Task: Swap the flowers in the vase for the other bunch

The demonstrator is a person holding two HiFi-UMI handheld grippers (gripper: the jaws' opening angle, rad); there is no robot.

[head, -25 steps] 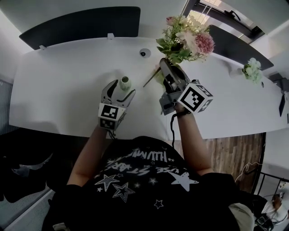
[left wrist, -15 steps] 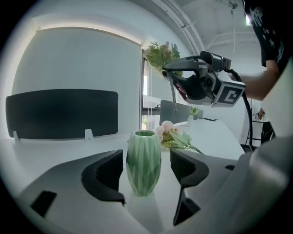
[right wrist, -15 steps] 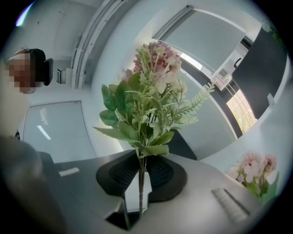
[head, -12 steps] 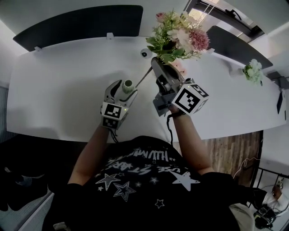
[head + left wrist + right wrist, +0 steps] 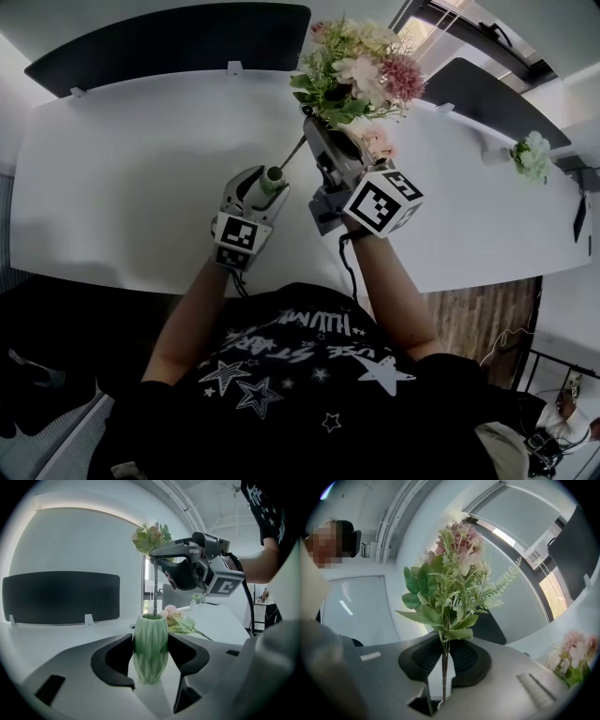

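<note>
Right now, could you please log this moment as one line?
left gripper: jaws just closing, pads on green vase | right gripper: shut on held bunch, stem end at vase mouth | other bunch: lying on table

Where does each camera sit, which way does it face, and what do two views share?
Head view: on the person's head, steeply down at the long white table; forearms and shirt show.
Left gripper view: on the left gripper, along fingers that have just been closing on the green ribbed vase between them; right forearm shows.
Right gripper view: on the right gripper, along fingers shut on the stem of the leafy pink artificial bouquet.
Shared: head and left gripper views show vase, bouquet, right gripper.
</note>
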